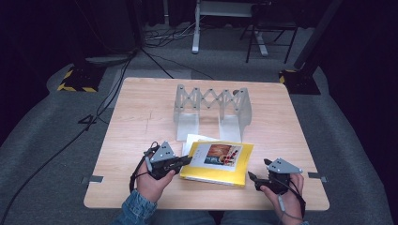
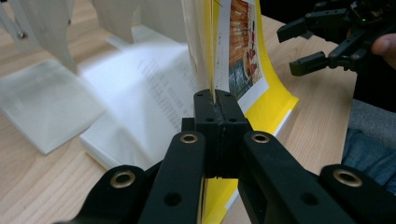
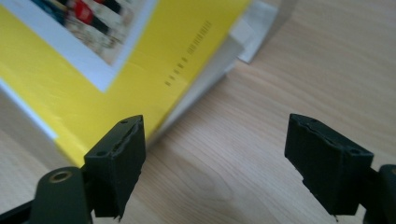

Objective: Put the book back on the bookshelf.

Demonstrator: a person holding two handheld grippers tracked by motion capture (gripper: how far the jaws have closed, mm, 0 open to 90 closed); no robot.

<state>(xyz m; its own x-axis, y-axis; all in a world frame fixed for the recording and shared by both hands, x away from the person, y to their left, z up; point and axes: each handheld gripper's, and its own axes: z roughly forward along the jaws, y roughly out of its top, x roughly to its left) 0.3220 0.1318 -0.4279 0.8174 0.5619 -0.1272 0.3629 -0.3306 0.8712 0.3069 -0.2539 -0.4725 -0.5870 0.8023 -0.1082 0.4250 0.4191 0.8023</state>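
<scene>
A yellow book [image 1: 220, 164] with a picture on its cover lies on the wooden table [image 1: 141, 117] near the front edge. My left gripper [image 1: 185, 161] is at the book's left edge. In the left gripper view its jaws [image 2: 215, 100] are shut on the edge of the yellow cover [image 2: 243, 56], which stands raised above the white pages [image 2: 149, 93]. My right gripper [image 1: 252, 179] hovers just off the book's right front corner. Its jaws [image 3: 219, 158] are open over bare wood, with the yellow book [image 3: 93, 84] to their left and nothing between them.
A grey metal folding rack [image 1: 212, 110] stands behind the book in the middle of the table. A white sheet [image 1: 192, 140] pokes out from under the book's far left corner. Cables cross the floor beyond the table.
</scene>
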